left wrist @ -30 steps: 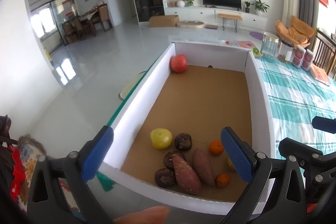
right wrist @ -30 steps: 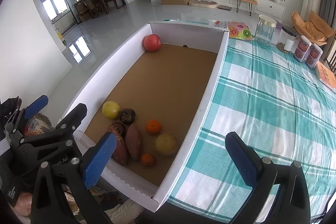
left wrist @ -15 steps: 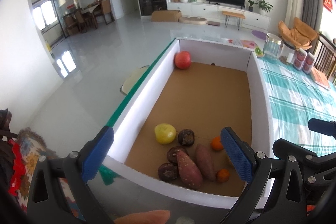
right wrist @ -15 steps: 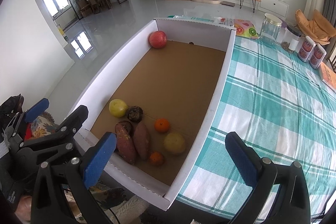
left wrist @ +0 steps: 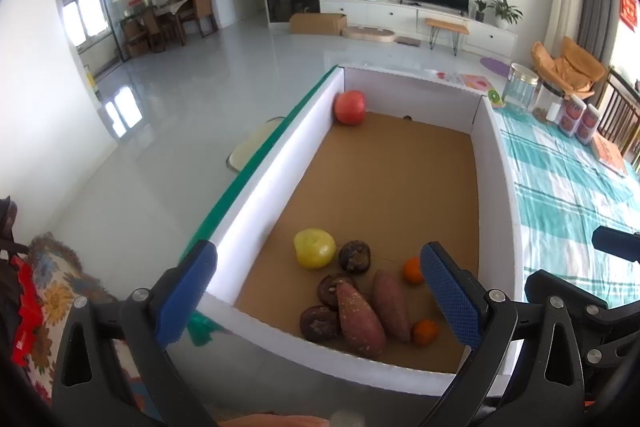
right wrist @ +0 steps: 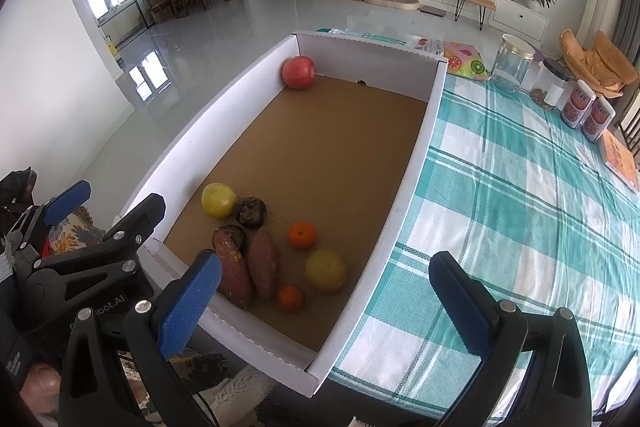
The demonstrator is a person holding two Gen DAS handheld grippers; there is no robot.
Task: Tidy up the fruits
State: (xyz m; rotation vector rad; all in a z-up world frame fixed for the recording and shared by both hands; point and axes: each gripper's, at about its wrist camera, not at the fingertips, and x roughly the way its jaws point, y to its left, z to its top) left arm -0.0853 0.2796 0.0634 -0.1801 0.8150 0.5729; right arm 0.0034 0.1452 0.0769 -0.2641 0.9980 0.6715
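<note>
Both of my tongs, left gripper point(left wrist: 316, 287) and right gripper point(right wrist: 324, 295), stood spread and empty above the box's point(right wrist: 434, 115) near edge, the left nearer the two sweet potatoes point(left wrist: 372, 311), whose long axes ran toward the far wall.

Two wrist views over my near end of the box

My left camera looked down the white box point(left wrist: 248, 211) from its near left corner; my right camera sat higher and further right, taking in the checked tablecloth point(right wrist: 520, 211) as well. Both faced the far TV wall and shared the box's floor with its fruit.
</note>
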